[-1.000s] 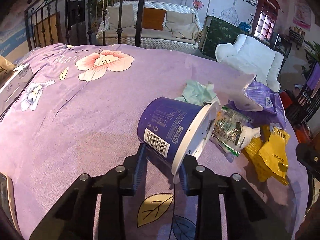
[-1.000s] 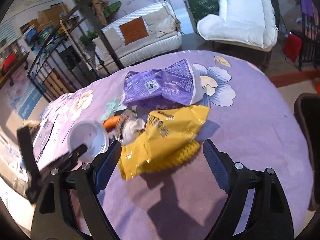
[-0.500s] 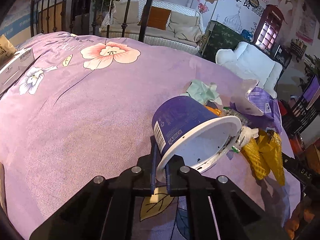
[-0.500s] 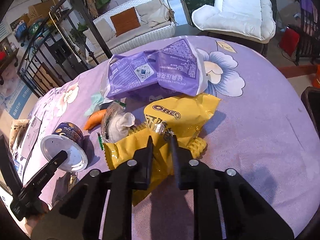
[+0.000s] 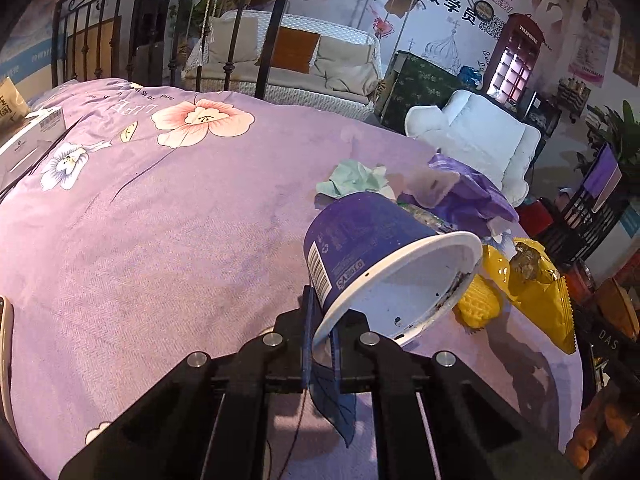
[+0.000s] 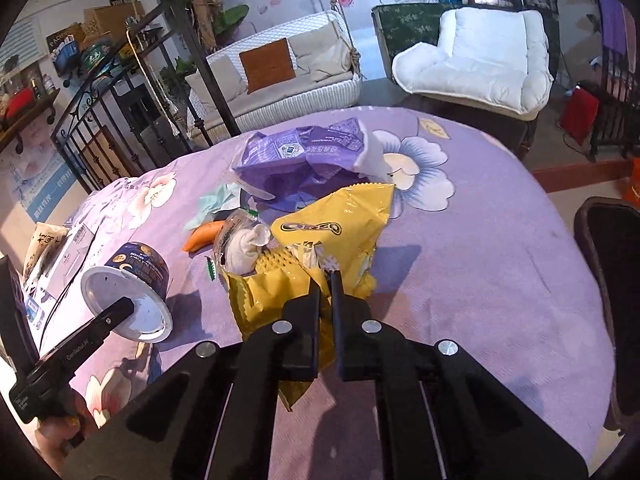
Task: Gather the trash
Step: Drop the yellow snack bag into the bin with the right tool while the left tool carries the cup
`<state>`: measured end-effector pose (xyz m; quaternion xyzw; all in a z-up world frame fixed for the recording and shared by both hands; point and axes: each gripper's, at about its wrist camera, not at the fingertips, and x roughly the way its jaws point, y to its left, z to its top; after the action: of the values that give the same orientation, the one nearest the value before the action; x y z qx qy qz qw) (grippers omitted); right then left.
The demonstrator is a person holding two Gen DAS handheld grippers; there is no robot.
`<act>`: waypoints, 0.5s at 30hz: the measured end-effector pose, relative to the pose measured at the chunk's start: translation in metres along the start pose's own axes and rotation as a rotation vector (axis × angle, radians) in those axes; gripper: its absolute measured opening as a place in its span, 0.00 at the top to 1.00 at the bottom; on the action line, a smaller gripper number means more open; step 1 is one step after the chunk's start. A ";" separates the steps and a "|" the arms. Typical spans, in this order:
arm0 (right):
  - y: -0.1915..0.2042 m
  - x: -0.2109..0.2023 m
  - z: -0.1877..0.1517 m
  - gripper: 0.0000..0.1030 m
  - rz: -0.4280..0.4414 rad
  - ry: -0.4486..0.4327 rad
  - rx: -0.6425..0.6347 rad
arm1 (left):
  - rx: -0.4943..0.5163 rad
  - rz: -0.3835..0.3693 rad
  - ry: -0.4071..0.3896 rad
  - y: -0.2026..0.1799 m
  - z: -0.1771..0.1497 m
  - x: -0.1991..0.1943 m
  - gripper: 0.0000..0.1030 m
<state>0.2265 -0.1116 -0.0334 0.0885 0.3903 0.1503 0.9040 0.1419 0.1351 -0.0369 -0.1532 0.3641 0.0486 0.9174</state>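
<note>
My left gripper (image 5: 320, 344) is clamped on the rim of the cup (image 5: 384, 256), which tilts just above the purple bedspread (image 5: 160, 240) with its mouth toward me. My right gripper (image 6: 325, 292) is pinched shut on the yellow bag (image 6: 340, 232), beside the purple bag (image 6: 304, 160), the carrot (image 6: 204, 236) and the green tissue (image 6: 212, 200). I judge this the pickup step, with 2 pieces in hand. Next I need to lift both clear and carry them to a bin, which I cannot see here.
</note>
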 end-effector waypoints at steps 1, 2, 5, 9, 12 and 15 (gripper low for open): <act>-0.004 -0.007 -0.003 0.94 0.006 -0.006 -0.002 | 0.006 -0.008 -0.003 -0.004 -0.003 -0.003 0.92; -0.004 -0.010 -0.005 0.94 0.009 -0.008 -0.001 | 0.014 -0.015 -0.007 -0.009 -0.005 -0.006 0.92; -0.012 -0.025 -0.014 0.94 0.017 -0.015 0.004 | 0.035 -0.044 -0.010 -0.023 -0.011 -0.013 0.92; -0.025 -0.044 -0.024 0.94 0.010 -0.031 0.004 | 0.069 -0.096 -0.017 -0.046 -0.019 -0.022 0.92; -0.039 -0.059 -0.030 0.94 0.003 -0.044 0.024 | 0.106 -0.137 -0.015 -0.067 -0.025 -0.026 0.92; -0.057 -0.078 -0.036 0.94 -0.019 -0.067 0.034 | 0.136 -0.192 -0.011 -0.090 -0.031 -0.029 0.92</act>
<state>0.1610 -0.1896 -0.0210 0.1051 0.3630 0.1321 0.9164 0.1189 0.0405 -0.0160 -0.1245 0.3449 -0.0636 0.9282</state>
